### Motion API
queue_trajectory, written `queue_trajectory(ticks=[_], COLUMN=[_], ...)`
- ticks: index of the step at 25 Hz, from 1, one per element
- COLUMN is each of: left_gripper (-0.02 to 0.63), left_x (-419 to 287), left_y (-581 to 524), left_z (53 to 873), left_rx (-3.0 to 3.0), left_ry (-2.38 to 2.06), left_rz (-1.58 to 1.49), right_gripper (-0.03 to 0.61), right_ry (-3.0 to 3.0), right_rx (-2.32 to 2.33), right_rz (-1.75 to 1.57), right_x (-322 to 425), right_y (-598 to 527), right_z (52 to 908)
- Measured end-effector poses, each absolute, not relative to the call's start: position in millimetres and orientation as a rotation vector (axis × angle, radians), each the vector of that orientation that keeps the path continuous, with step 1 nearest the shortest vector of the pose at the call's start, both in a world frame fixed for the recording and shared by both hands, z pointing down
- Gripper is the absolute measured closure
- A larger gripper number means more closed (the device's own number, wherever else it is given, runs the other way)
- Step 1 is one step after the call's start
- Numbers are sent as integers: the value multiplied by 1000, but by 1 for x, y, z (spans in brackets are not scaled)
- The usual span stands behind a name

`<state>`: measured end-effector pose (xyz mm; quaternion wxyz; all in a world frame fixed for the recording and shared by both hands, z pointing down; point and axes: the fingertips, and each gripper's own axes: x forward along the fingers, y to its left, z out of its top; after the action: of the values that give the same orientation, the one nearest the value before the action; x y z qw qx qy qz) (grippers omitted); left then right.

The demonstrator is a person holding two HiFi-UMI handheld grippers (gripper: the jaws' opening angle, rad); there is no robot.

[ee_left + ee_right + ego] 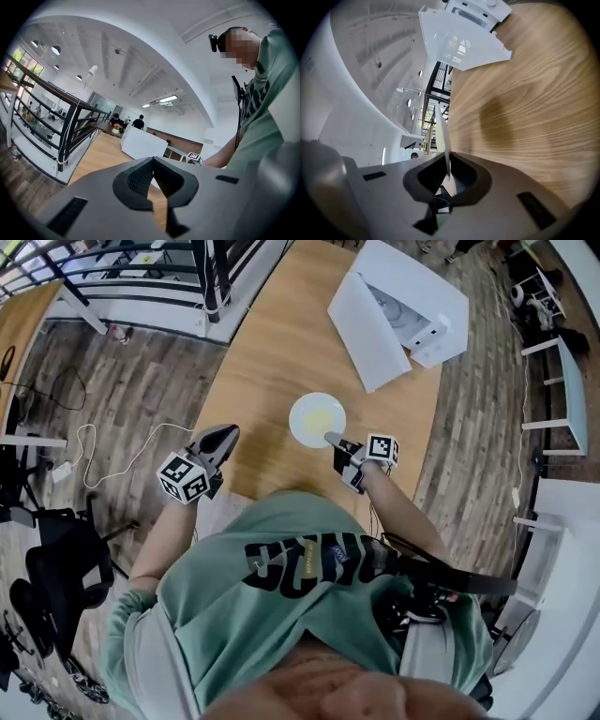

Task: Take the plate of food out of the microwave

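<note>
Right gripper (448, 174) jaws clamp the plate (442, 133) rim, edge-on there; head view shows its food (320, 417); left gripper (153, 159) jaws together.

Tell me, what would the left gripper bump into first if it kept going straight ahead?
Probably the white microwave across the wooden table. The left gripper, shut and empty, aims at it, and nothing shows in between, though depth is hard to judge.
</note>
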<state>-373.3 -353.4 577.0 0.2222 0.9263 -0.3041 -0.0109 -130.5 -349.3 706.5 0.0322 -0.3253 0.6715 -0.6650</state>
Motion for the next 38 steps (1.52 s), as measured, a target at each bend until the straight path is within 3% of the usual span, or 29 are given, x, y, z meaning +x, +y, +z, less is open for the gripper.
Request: queue_trajectory(ticks=[16, 28, 33, 38], left_gripper=[611, 610, 611, 611], left_x=[-435, -459, -469, -472], left_y=[-377, -359, -353, -347], left_z=[644, 664, 664, 662], left_rx=[2409, 2332, 2321, 2329], left_ry=[-979, -1023, -1043, -1036], left_rz=[-33, -45, -53, -57], right_gripper=[557, 555, 481, 351], right_ry=[2297, 2467, 2875, 3148], right_rx=[-868, -946, -1259, -1465], right_rz=[-2289, -2357, -2172, -1959], right_x=[-238, -268, -266, -264], right_y=[-410, -416, -422, -430], right_z=[772, 810, 818, 813])
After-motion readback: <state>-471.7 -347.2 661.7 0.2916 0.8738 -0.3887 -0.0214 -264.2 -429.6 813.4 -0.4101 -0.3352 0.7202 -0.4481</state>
